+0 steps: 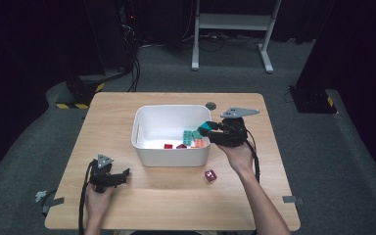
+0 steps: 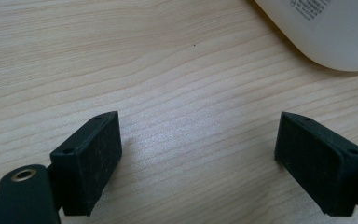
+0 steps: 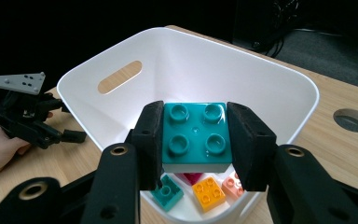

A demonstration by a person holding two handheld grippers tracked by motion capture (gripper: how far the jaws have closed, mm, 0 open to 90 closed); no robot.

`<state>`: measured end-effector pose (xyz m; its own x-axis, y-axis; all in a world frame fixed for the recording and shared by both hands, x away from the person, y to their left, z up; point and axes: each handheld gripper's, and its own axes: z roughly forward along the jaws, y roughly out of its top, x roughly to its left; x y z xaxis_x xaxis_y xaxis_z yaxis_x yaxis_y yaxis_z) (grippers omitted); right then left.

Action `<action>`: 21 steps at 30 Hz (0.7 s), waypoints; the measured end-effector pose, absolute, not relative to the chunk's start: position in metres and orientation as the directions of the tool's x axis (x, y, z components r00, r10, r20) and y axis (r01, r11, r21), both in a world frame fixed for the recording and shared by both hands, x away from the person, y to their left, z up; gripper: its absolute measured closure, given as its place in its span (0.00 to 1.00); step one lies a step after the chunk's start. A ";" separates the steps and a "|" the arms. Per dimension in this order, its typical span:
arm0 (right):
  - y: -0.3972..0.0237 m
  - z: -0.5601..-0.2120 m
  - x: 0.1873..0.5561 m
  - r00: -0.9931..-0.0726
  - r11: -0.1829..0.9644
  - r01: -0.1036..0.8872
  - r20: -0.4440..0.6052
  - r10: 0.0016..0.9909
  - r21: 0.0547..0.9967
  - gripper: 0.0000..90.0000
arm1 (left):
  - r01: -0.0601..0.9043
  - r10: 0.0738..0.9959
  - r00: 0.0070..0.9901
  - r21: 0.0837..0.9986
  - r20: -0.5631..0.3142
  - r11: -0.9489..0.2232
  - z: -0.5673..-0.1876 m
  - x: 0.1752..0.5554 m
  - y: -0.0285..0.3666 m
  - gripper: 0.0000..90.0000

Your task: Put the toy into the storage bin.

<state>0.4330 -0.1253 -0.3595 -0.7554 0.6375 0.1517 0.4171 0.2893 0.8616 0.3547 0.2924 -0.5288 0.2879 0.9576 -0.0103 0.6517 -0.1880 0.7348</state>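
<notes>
My right gripper [image 3: 196,140] is shut on a teal four-stud brick [image 3: 195,133] and holds it just inside the right rim of a white bin [image 3: 279,88]. From the high view, that right gripper [image 1: 210,128] and the teal brick [image 1: 205,128] hang over the white bin [image 1: 144,154]. Teal [image 3: 168,195], orange [image 3: 208,194], pink [image 3: 233,185] and dark red bricks lie in the bin below. My left gripper [image 1: 124,175] rests open on the wooden table at front left, and its jaws [image 2: 198,158] have nothing between them.
A dark red brick [image 1: 210,175] lies on the table [image 1: 176,200] in front of the bin's right corner. A round cable hole [image 1: 210,105] sits behind the bin. The bin's rounded corner [image 2: 335,37] shows ahead of the left gripper.
</notes>
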 end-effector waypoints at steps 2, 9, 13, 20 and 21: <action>-0.121 -0.360 0.437 -0.755 0.296 0.422 0.151 0.638 0.857 0.65 | 0.652 0.958 0.287 0.735 -0.011 -0.187 -0.529 0.355 0.292 0.16; -0.110 -0.366 0.449 -0.756 0.317 0.438 0.154 0.636 0.841 0.65 | 0.652 0.957 0.288 0.734 -0.010 -0.189 -0.529 0.355 0.292 0.16; -0.105 -0.371 0.458 -0.747 0.318 0.463 0.172 0.642 0.827 0.65 | 0.652 0.958 0.288 0.735 -0.010 -0.188 -0.529 0.355 0.292 0.16; -0.098 -0.380 0.468 -0.735 0.332 0.491 0.179 0.654 0.806 0.65 | 0.651 0.958 0.287 0.736 -0.012 -0.186 -0.529 0.355 0.292 0.16; -0.097 -0.381 0.469 -0.735 0.333 0.491 0.177 0.655 0.805 0.65 | 0.651 0.958 0.288 0.736 -0.012 -0.186 -0.529 0.355 0.292 0.16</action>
